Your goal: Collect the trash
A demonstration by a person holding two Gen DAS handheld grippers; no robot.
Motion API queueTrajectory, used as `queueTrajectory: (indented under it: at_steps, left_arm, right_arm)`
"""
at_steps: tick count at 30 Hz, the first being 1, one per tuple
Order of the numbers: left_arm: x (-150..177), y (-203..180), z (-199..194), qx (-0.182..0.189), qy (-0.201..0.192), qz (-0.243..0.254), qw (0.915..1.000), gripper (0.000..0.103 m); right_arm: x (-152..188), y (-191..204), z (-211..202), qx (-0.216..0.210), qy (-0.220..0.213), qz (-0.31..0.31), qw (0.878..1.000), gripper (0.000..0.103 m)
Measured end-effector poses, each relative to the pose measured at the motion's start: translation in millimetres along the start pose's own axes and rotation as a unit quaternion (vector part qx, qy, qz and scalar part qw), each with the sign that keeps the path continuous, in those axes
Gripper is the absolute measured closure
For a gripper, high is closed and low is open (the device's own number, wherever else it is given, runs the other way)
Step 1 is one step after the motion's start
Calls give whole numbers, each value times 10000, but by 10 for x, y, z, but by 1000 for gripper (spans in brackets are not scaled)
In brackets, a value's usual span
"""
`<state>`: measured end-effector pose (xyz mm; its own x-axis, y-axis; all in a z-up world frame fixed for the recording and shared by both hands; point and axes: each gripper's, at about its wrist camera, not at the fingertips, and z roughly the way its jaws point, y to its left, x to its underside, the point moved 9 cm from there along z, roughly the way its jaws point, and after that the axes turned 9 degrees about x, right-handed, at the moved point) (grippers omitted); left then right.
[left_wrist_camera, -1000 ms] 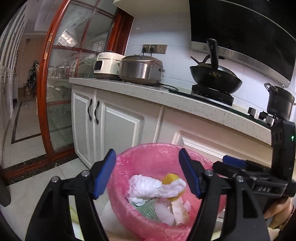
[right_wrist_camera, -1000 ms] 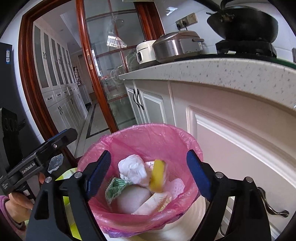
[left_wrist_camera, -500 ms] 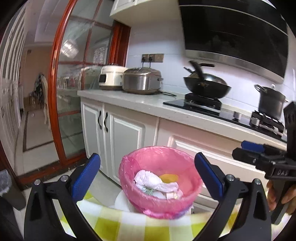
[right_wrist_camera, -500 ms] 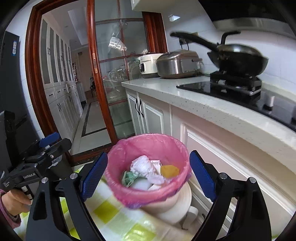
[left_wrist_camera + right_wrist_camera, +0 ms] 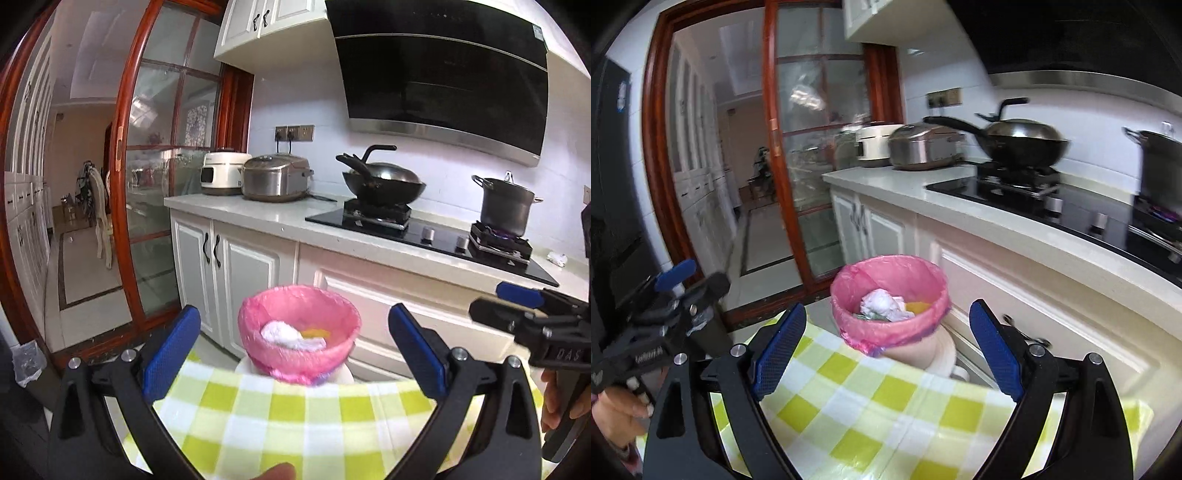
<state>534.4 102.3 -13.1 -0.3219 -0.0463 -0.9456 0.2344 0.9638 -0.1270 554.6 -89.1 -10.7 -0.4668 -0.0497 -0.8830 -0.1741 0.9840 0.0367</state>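
Left wrist view, left gripper (image 5: 293, 349) jaws wide and empty, right gripper (image 5: 886, 349) likewise, pink-lined bin (image 5: 299, 334) (tissue, peel inside) beyond both, off the checked tablecloth's (image 5: 295, 417) far edge, cabinets (image 5: 240, 273) behind.

Domestic kitchen, residential interior. Evidence: white stone-look countertop (image 5: 258, 216) over white panelled base cabinets (image 5: 229, 266) with black handles; black range hood (image 5: 439, 70) above a glass hob (image 5: 417, 230); wok (image 5: 384, 184) and stockpot (image 5: 506, 206) on the burners; two rice cookers (image 5: 275, 177) below a wall socket (image 5: 294, 133); white wall cupboard (image 5: 269, 26); red-framed glass sliding door (image 5: 155, 177) opening to a tiled hallway with a chair (image 5: 101, 218).
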Motion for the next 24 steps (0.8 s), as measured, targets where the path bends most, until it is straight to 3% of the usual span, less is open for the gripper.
queueTrajectory:
  at_steps: [7,13,24]
  left_arm:
    - [177,-249,-709,40,-11,-61,10000,4]
    - [346,-401,-1112,20,74,25,10000,4]
    - [470,-582,-1301,-152,277,263,9992,4]
  right_arm:
    - [153,-59,-700,119,-107,265,9995,18]
    - [492,16,-1075,205,-43,4,9998,18]
    - [680,73,-1413,414,-4,-311,9987,18]
